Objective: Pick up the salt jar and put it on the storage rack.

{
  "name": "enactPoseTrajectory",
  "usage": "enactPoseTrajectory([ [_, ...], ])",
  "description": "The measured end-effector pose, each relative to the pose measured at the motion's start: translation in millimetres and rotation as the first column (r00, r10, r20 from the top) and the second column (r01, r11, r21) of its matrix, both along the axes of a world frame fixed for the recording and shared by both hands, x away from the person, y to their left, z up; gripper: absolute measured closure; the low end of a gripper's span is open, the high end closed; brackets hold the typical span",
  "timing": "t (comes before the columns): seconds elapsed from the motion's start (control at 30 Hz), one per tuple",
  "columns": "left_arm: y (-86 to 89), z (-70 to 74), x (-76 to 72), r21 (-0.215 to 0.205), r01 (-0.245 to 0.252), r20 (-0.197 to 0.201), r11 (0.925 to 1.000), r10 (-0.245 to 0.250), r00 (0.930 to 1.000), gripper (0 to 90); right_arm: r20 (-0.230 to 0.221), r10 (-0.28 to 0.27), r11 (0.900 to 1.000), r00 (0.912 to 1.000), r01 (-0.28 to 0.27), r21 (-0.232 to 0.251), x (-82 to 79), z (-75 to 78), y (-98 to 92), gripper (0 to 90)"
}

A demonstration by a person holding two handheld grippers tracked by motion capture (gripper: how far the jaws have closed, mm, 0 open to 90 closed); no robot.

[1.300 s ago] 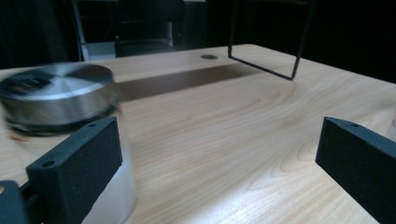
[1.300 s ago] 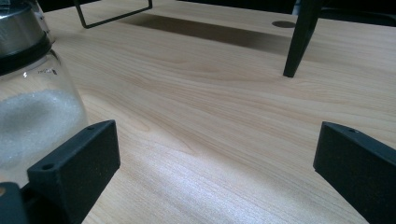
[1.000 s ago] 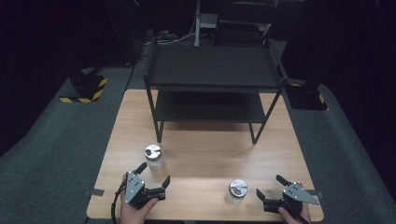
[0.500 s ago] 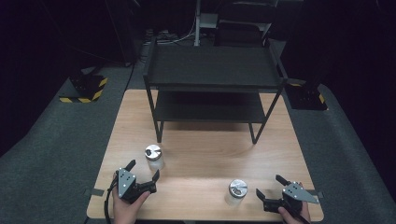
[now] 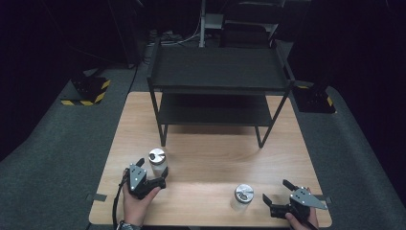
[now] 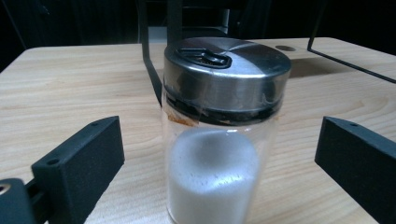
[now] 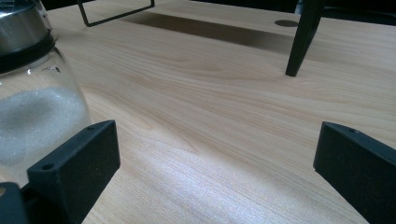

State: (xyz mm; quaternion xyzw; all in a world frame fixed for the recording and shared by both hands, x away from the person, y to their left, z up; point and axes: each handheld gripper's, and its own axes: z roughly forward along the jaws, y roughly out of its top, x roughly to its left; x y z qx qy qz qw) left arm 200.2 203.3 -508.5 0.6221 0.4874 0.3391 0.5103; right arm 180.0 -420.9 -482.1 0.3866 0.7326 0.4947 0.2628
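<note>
A glass shaker point(image 5: 157, 155) with a steel lid and white powder stands on the wooden table point(image 5: 215, 153) at the front left. My left gripper point(image 5: 152, 167) reaches around it. In the left gripper view the shaker point(image 6: 224, 93) stands upright between the two black jaws of the left gripper point(image 6: 219, 135), with a gap on each side. Those jaws have just been closing a little and do not touch the glass. A second, similar shaker point(image 5: 243, 193) stands at the front right. My right gripper point(image 5: 275, 190) is open just right of it; the right gripper view has that shaker point(image 7: 32, 93) outside the left jaw.
A black two-tier metal rack point(image 5: 218, 72) stands on the far half of the table, its legs point(image 7: 303, 42) ahead of the grippers. Bare wood lies between the two shakers. Grey carpet surrounds the table.
My left gripper has shifted left and then forward, so its jaws now flank the left shaker. The right gripper and both shakers have kept still.
</note>
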Motion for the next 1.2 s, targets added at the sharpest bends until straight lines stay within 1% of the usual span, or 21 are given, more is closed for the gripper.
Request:
enactPoseTrajectory([
  [0.1,-3.4,-0.1,6.2,0.002,-0.003,-0.002,1.0,0.003,1.0,5.9,0.004,0.0,1.0,1.0,0.0,-0.004,-0.5,-0.2,0.5,0.2],
  [0.17,-5.8,0.1,9.3,-0.004,-0.006,-0.006,1.0,0.006,1.0,8.5,0.004,0.0,1.0,1.0,0.0,-0.004,-0.5,-0.2,0.4,0.2],
  [0.2,-8.0,2.2,10.7,0.002,-0.015,-0.019,0.9999,0.015,0.9997,10.8,0.005,0.001,1.0,1.0,-0.001,-0.003,-0.4,-0.3,0.2,0.2],
  [0.23,-9.6,3.4,12.0,0.005,-0.022,-0.026,0.9998,0.022,0.9994,11.1,0.004,0.0,1.0,1.0,0.0,-0.002,-0.3,-0.3,0.1,0.1],
  [0.3,-11.5,5.6,14.3,0.009,-0.023,-0.04,0.9997,0.024,0.9989,17.6,0.0,-0.001,1.0,1.0,0.001,-0.001,-0.1,0.1,0.2,0.1],
  [0.33,-12.0,7.0,15.8,0.017,-0.019,-0.048,0.9997,0.02,0.9986,19.1,0.0,-0.001,1.0,1.0,0.001,-0.001,-0.1,0.1,0.3,0.2],
  [0.37,-12.4,8.2,16.8,0.019,-0.017,-0.056,0.9997,0.018,0.9983,23.0,0.002,0.0,1.0,1.0,0.0,-0.001,-0.2,-0.1,0.1,0.1],
  [0.4,-13.0,8.3,16.7,0.019,-0.018,-0.057,0.9997,0.019,0.9982,28.8,0.004,0.002,1.0,1.0,-0.002,-0.002,-0.3,-0.3,-0.1,0.2],
  [0.43,-13.9,8.3,16.4,0.023,-0.021,-0.055,0.9995,0.022,0.9982,30.1,0.004,0.002,1.0,1.0,-0.002,-0.002,-0.3,-0.3,-0.1,0.1],
  [0.53,-15.4,7.8,15.4,0.029,-0.026,-0.049,0.9993,0.027,0.9984,30.7,0.005,0.003,1.0,1.0,-0.003,-0.002,-0.4,-0.5,-0.2,0.2],
  [0.7,-16.8,7.3,14.1,0.026,-0.033,-0.046,0.9991,0.034,0.9983,31.0,0.007,0.002,1.0,1.0,-0.002,0.001,-0.8,-0.8,-0.4,0.2],
  [0.8,-15.9,7.3,13.9,0.025,-0.024,-0.046,0.9994,0.025,0.9986,31.1,0.006,0.001,1.0,1.0,-0.001,0.004,-0.9,-1.0,-0.6,0.2],
  [0.9,-15.9,7.6,12.9,0.021,-0.026,-0.046,0.9994,0.027,0.9986,31.1,0.003,-0.001,1.0,1.0,0.001,0.007,-0.6,-0.9,-1.0,0.2],
  [1.03,-15.6,9.1,10.1,0.015,-0.02,-0.039,0.9997,0.021,0.999,31.2,0.002,-0.004,1.0,1.0,0.004,0.01,-0.6,-1.0,-1.1,0.1],
  [1.1,-16.4,12.0,8.3,0.024,-0.018,-0.034,0.9995,0.019,0.9992,31.2,0.002,-0.005,1.0,1.0,0.005,0.011,-0.7,-1.1,-1.1,0.1],
  [1.2,-18.9,15.7,5.5,0.036,-0.019,-0.016,0.9992,0.019,0.9997,31.3,0.001,-0.007,1.0,1.0,0.007,0.012,-0.7,-1.0,-1.1,0.1],
])
